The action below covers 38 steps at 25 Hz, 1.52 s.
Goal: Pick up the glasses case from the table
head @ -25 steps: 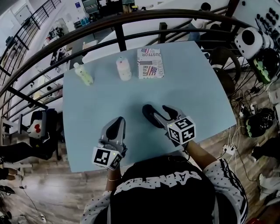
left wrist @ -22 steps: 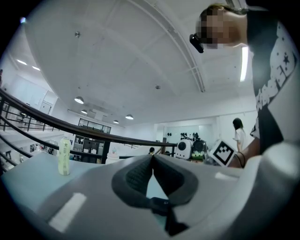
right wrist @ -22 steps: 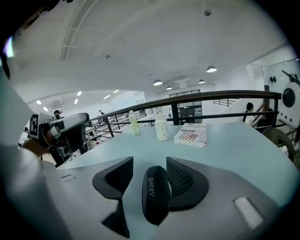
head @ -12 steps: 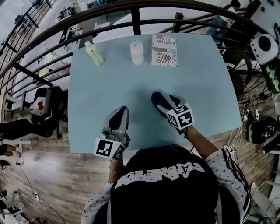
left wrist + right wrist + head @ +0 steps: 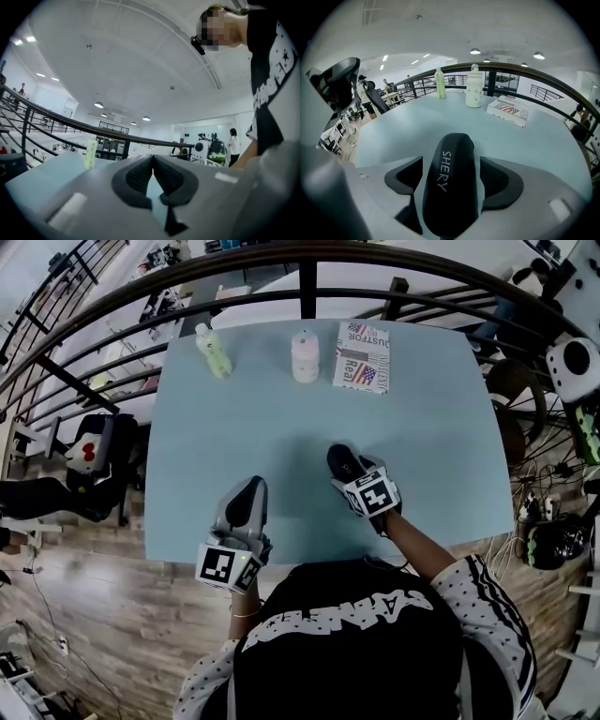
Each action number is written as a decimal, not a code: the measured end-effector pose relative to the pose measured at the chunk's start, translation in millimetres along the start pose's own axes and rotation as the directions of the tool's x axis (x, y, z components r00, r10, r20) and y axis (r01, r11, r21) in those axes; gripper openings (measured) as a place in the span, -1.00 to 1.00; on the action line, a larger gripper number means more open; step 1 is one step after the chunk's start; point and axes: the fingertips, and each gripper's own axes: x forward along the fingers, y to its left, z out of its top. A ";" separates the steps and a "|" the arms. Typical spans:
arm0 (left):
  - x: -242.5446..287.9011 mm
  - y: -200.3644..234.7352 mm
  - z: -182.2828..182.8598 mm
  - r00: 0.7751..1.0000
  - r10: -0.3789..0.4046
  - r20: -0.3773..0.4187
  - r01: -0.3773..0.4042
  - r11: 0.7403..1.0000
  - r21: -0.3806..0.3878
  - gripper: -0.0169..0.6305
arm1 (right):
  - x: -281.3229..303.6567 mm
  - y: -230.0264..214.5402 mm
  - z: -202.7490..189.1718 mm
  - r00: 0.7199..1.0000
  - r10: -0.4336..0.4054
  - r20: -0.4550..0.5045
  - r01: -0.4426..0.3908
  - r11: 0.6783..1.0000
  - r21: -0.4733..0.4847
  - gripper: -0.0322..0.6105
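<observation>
The right tool (image 5: 345, 468) has been lowered around the glasses case (image 5: 452, 183), its jaws just widened clear of it. The left tool (image 5: 247, 495) is held closed.

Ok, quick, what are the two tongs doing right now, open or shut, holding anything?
Left tongs: shut, empty.
Right tongs: open, have just been opening; black oval glasses case lies between them, not gripped.
</observation>
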 end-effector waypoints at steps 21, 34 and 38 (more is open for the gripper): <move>-21.9 -2.8 8.3 0.993 0.117 0.019 -0.117 0.993 -0.003 -0.95 | 27.3 -0.7 -12.0 0.997 0.013 -0.074 -0.013 1.000 -0.002 0.31; -18.9 -10.6 14.5 0.994 0.109 0.012 -0.109 0.994 0.030 -0.95 | 2.1 -14.9 16.2 0.997 0.015 0.072 -0.025 0.991 0.132 0.28; -14.2 -15.7 15.8 0.995 0.097 0.015 -0.097 0.995 0.032 -0.95 | -14.7 -18.3 33.2 0.989 0.018 0.149 -0.041 0.987 0.157 0.28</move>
